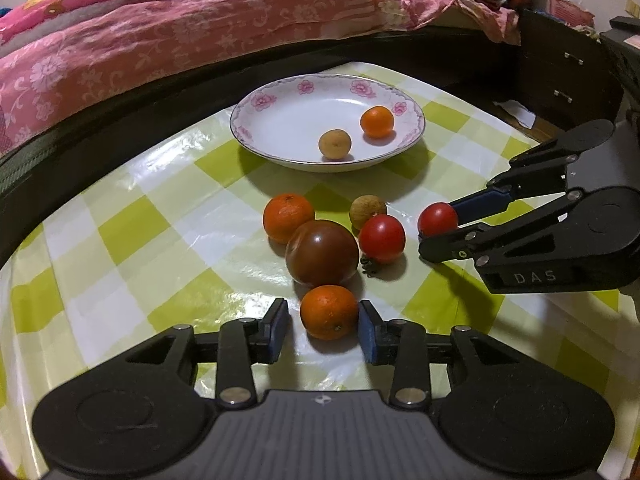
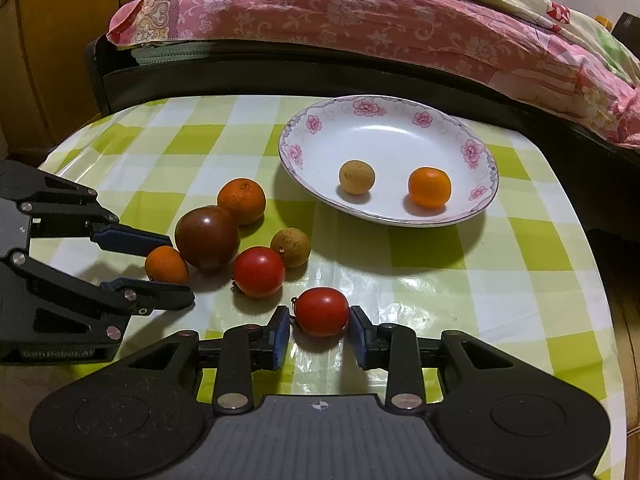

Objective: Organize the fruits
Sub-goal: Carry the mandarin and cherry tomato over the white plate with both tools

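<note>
Left wrist view puts my left gripper (image 1: 324, 322) low over the checked tablecloth (image 1: 120, 240), its two blue pads spread to either side of a small orange (image 1: 329, 312); I see a sliver of gap on the left pad, while the right pad looks to be touching the peel, though the fisheye makes that hard to call, so I read the fingers as open around the fruit and not clamped. Just past it, at 12 o'clock, sits the dark tomato (image 1: 322, 253), with a second orange (image 1: 288, 218) at its 11 o'clock, touching it, and a red tomato (image 1: 382, 239) at its 3 o'clock. A brown longan (image 1: 367, 210) lies just behind that red tomato. Farther toward 12 o'clock stands the floral plate (image 1: 256, 120), holding a mandarin (image 1: 377, 121) and a pale longan (image 1: 335, 144), apart from each other. In the right wrist view my right gripper (image 2: 320, 330) brackets a cherry tomato (image 2: 322, 311) resting on the cloth; both pads sit just beside its skin, fingers parted and not squeezing as far as I can tell. From here the plate is at 1 o'clock and the loose cluster at 10 o'clock. A pink quilt (image 2: 360, 12) covers the bed behind the table.
</note>
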{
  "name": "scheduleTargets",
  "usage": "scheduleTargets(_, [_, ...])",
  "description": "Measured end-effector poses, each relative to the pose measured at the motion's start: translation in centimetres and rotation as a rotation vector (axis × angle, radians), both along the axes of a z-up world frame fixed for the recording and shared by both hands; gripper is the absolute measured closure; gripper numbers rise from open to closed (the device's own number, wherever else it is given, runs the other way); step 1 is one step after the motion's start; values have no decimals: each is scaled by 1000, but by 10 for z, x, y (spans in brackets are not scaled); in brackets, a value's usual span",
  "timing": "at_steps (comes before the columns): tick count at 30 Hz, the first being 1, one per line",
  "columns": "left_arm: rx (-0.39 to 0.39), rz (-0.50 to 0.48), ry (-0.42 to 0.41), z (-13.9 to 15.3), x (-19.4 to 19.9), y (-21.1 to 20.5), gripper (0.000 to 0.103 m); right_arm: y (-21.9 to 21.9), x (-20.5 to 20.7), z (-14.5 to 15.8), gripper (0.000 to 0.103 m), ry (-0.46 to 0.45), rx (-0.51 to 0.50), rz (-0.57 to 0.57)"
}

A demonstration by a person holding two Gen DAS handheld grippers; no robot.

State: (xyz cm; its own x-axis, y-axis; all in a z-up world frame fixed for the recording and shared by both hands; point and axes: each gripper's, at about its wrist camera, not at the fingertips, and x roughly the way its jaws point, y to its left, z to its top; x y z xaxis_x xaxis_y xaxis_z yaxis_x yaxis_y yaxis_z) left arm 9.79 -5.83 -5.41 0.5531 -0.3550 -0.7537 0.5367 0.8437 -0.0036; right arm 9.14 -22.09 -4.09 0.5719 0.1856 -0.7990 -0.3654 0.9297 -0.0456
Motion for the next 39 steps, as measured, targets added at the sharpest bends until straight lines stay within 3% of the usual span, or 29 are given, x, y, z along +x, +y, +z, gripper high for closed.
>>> scheduleTargets(6, [-19, 12, 37, 2, 2, 1, 66, 2, 0, 1, 79, 5, -9, -12])
scheduleTargets(39, [-32, 52, 38, 26, -9, 20, 66, 12, -9, 21, 79, -11, 39, -12])
